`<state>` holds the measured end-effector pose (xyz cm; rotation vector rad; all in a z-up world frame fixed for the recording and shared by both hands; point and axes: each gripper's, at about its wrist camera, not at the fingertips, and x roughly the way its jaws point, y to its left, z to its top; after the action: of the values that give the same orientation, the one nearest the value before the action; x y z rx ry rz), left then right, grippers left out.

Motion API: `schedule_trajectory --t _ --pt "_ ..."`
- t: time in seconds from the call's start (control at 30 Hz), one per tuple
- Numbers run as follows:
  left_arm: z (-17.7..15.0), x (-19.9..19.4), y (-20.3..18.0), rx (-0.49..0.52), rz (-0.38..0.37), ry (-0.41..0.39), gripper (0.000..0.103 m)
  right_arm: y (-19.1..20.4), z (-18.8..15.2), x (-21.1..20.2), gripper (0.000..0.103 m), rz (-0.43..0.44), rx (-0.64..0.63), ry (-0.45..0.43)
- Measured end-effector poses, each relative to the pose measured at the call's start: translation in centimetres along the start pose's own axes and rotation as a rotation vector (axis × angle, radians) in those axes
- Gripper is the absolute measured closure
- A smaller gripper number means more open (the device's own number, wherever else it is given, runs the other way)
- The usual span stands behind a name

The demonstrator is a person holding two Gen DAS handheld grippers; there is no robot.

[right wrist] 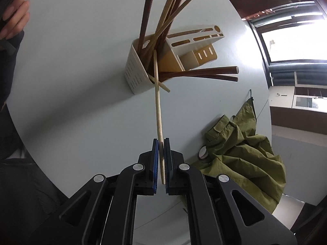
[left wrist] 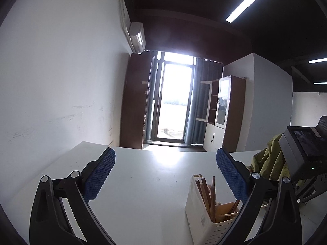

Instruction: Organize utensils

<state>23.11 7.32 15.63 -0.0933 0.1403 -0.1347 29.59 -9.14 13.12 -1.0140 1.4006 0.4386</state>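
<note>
A cream plastic utensil holder (right wrist: 136,72) stands on the white table (right wrist: 81,61) with several wooden utensils (right wrist: 147,18) sticking out of it. My right gripper (right wrist: 161,143) is shut on the handle of a pale wooden utensil (right wrist: 157,102), held above the table, its far end inside the holder. In the left wrist view the holder (left wrist: 201,214) stands low, just inside the right finger (left wrist: 232,173). My left gripper (left wrist: 165,173) is open and empty above the table.
An olive-green jacket (right wrist: 243,155) lies on the table to the right of the holder, with a roll of tape (right wrist: 203,152) beside it. A dark monitor (left wrist: 302,149) stands at the right. A hand (right wrist: 16,18) shows at the far left.
</note>
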Motion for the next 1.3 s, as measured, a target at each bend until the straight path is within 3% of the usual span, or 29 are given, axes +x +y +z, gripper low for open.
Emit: schedule_trajectory --t 0.27,0.6,0.7,0.8,1.03,1.07,1.1,1.17,1.3 --pt "0.3 -0.4 1.7 -0.063 0.005 0.020 0.006 -1.5 1.8 -1.3 0.096 -0.014 0.000 -0.041" --pt "0.3 -0.1 1.2 -0.047 -0.003 0.047 0.006 -1.4 2.1 -1.6 0.095 -0.127 -0.036 0.042" --pt "0.4 -0.1 1.1 -0.041 -0.008 0.050 0.006 -1.0 3.0 -1.1 0.095 -0.187 -0.081 0.095" --pt "0.4 -0.1 1.2 -0.039 -0.006 0.052 0.006 -1.1 4.7 -1.0 0.095 -0.186 -0.088 0.088" --pt "0.8 -0.1 2.5 -0.068 -0.002 0.058 0.006 -3.0 7.7 -2.1 0.094 -0.126 -0.003 -0.073" --pt "0.9 -0.1 2.7 -0.072 -0.004 0.059 0.006 -3.2 7.9 -2.1 0.087 -0.115 0.016 -0.104" --pt "0.9 -0.2 2.9 -0.076 -0.004 0.059 0.006 -3.3 8.1 -2.1 0.069 -0.102 0.034 -0.137" --pt "0.9 -0.2 3.0 -0.079 -0.001 0.063 0.006 -3.2 8.1 -1.8 0.055 -0.075 0.057 -0.209" --pt "0.6 0.2 2.7 -0.072 0.009 0.091 0.006 -4.6 6.8 -2.8 0.053 -0.020 0.209 -0.466"
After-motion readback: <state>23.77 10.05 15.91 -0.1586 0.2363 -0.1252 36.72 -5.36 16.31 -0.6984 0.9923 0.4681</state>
